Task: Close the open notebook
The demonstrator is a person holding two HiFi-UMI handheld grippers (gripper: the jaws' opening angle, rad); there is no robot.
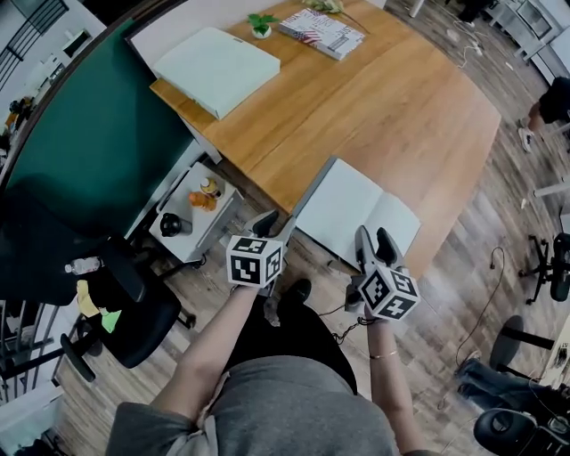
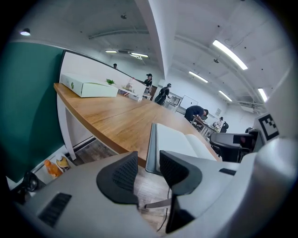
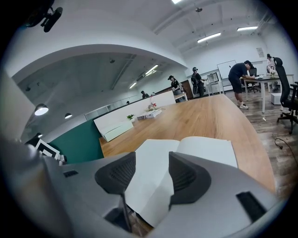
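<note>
An open notebook (image 1: 356, 212) with blank white pages lies at the near edge of the wooden table (image 1: 401, 116). My left gripper (image 1: 272, 223) is open just off the notebook's left cover, which stands a little raised. In the left gripper view that cover edge (image 2: 152, 148) shows beyond the gap of the left gripper (image 2: 148, 167). My right gripper (image 1: 374, 242) is open at the notebook's near edge. In the right gripper view the near part of a white page (image 3: 153, 186) lies between the jaws of the right gripper (image 3: 151, 174), which are not pressed on it.
A flat white box (image 1: 216, 69), a small plant (image 1: 261, 27) and a printed book (image 1: 321, 33) sit at the table's far end. A green partition (image 1: 98, 134), a low side cabinet with bottles (image 1: 174, 240) and an office chair (image 1: 134, 312) stand to the left. People work at far desks (image 3: 242, 74).
</note>
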